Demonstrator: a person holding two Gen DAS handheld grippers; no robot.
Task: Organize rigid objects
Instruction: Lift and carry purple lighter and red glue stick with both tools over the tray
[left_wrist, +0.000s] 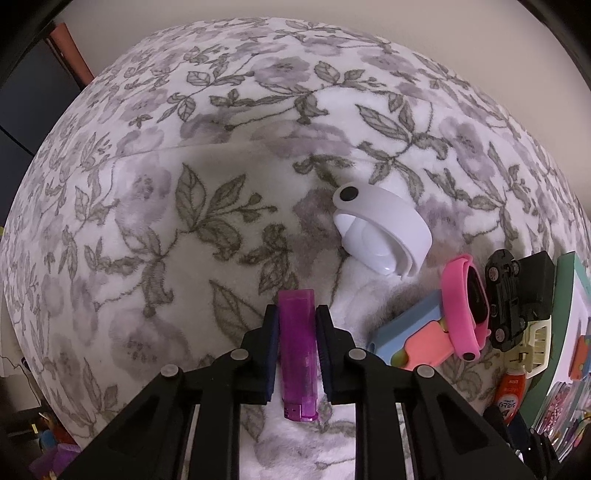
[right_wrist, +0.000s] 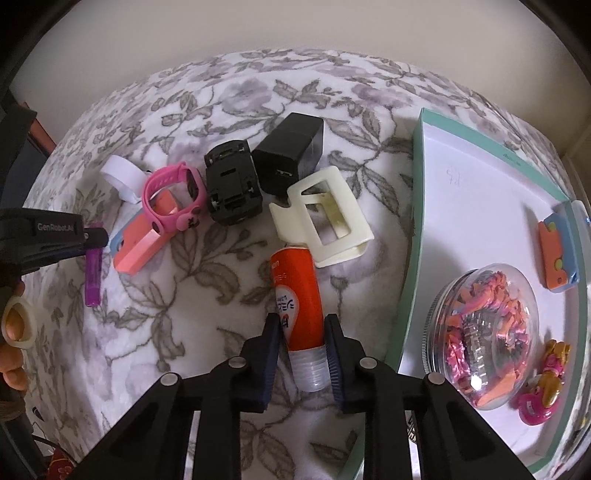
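Note:
A translucent purple lighter (left_wrist: 297, 350) lies on the flowered blanket (left_wrist: 147, 221), and my left gripper (left_wrist: 296, 310) is shut on it, pads against both long sides. The right wrist view shows the same lighter (right_wrist: 92, 277) hanging under the left gripper (right_wrist: 96, 238) at the far left. My right gripper (right_wrist: 301, 319) is shut on an orange glue stick (right_wrist: 295, 284), gripping near its clear cap end. The glue stick points away from me toward a cream clip (right_wrist: 325, 218).
On the blanket sit a white band (left_wrist: 384, 229), a pink watch (right_wrist: 171, 199) on a pink-and-blue block (right_wrist: 136, 243), a black toy car (right_wrist: 231, 186) and a black charger (right_wrist: 291, 155). A teal-rimmed box (right_wrist: 413, 221) on the right holds a clear dome (right_wrist: 484, 339) and small toys.

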